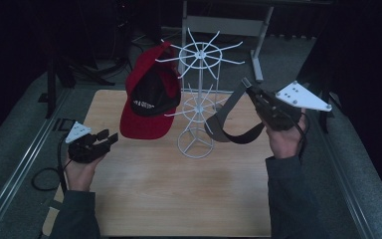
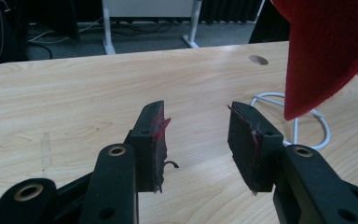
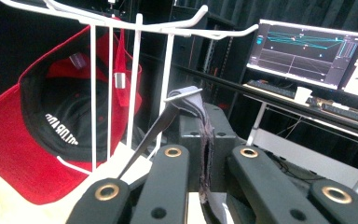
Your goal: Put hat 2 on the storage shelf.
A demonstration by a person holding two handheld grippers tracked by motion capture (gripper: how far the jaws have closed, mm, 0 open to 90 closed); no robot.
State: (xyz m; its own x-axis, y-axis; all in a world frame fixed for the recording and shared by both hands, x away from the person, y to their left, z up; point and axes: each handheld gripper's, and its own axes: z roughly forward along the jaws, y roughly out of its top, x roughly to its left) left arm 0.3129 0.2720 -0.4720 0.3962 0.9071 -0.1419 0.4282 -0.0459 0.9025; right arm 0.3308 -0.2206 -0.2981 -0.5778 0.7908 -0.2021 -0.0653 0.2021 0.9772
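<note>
The grey strap [image 1: 229, 119], a flat band of woven fabric, is pinched at one end between the pressed-together jaws of the right tool [image 1: 248, 88] and hangs from it in a slack loop beside the white wire rack [image 1: 197, 94], above the counter [image 1: 179, 189]. The rack is a thin-rod stand with spoked hook rings on a round base, and a red cap [image 1: 149, 94] with black lining hangs from its upper hooks. The left tool [image 1: 108, 138] hovers low over the pale wood-grain counter, jaws spread and empty, just below the cap's brim.
</note>
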